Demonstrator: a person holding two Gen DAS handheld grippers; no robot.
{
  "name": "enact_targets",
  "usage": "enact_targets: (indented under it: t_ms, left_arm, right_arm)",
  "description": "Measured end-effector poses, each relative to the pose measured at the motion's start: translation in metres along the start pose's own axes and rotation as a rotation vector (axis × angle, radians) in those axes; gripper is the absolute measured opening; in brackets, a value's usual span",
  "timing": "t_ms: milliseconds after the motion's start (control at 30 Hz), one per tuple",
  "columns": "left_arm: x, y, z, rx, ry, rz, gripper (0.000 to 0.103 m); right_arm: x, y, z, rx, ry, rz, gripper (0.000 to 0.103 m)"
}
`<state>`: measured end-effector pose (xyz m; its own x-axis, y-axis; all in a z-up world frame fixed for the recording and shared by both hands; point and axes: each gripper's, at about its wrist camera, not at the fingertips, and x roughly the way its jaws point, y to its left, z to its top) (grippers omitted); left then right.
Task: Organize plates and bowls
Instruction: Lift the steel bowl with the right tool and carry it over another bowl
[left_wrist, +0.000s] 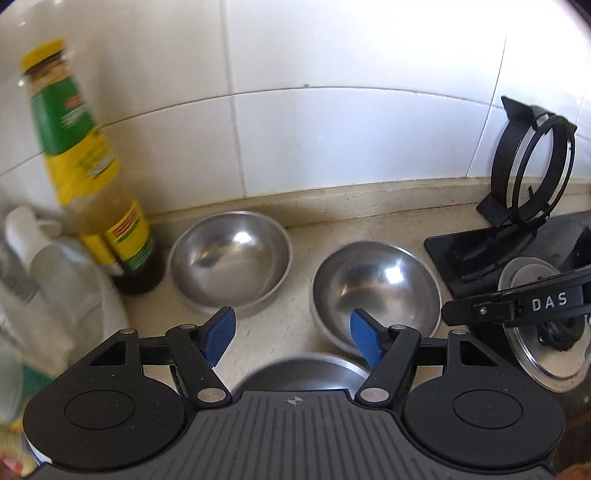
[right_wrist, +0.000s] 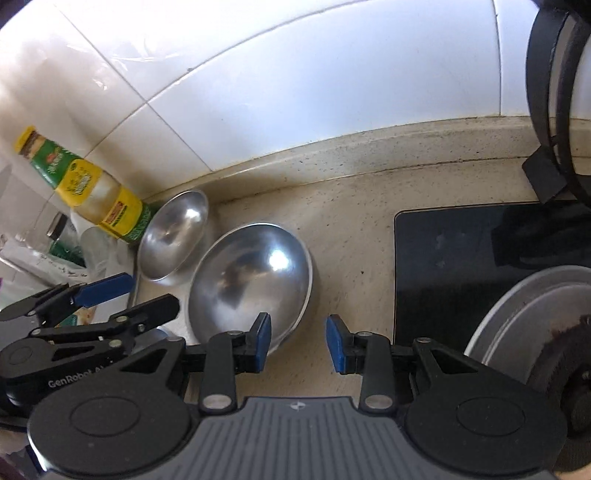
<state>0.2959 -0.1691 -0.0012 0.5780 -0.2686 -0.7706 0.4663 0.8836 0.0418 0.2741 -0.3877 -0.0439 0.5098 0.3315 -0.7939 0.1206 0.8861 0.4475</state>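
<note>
Kitchen surface, seen from my two hand-held grippers: both sets of jaws stand apart and hold nothing.

Nearest to me, my left gripper hangs over the rim of a steel bowl that is mostly hidden under its body. My right gripper hovers with its left pad over the near edge of the larger bowl and its right pad over bare surface.

Just beyond sit that bowl and a smaller one, side by side but apart in the left view, with the smaller one almost against the sauce bottle. To the right lies a metal lid on a black glass hob, and at the back a black wire rack stands against the tiled wall.

The risks I judge from here:
- Polished steel rims are thin and slick. A pinch taken off-centre could let a bowl swing or slip out and clatter onto its neighbour.
- My two grippers work close together, so one could knock the other while I reach.
- Pushing the smaller bowl leftward could topple the tall bottle, which looks top-heavy.
- Swinging a bowl to the right could catch the lid or strike the glass hob.
- The left view is blurred at its edge, so my sense of the clutter there is poor.
</note>
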Motion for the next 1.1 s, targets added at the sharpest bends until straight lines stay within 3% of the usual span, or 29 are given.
enact_targets:
  t_ms: [400, 567, 800, 1100]
  left_arm:
    - [0.05, -0.016, 0.013, 0.043, 0.096, -0.042, 0.077]
    - [0.058, -0.02, 0.014, 0.044, 0.111, -0.056, 0.073]
    - [0.068, -0.025, 0.013, 0.051, 0.14, -0.088, 0.057]
    - [0.068, -0.03, 0.012, 0.071, 0.135, -0.071, 0.051]
  right_arm:
    - [0.027, -0.005, 0.009, 0.016, 0.042, -0.002, 0.042]
    - [0.031, -0.006, 0.008, -0.001, 0.048, 0.003, 0.042]
    - [0.041, -0.01, 0.006, 0.013, 0.078, 0.047, 0.036]
    - [0.039, -0.007, 0.006, 0.004, 0.077, 0.055, 0.034]
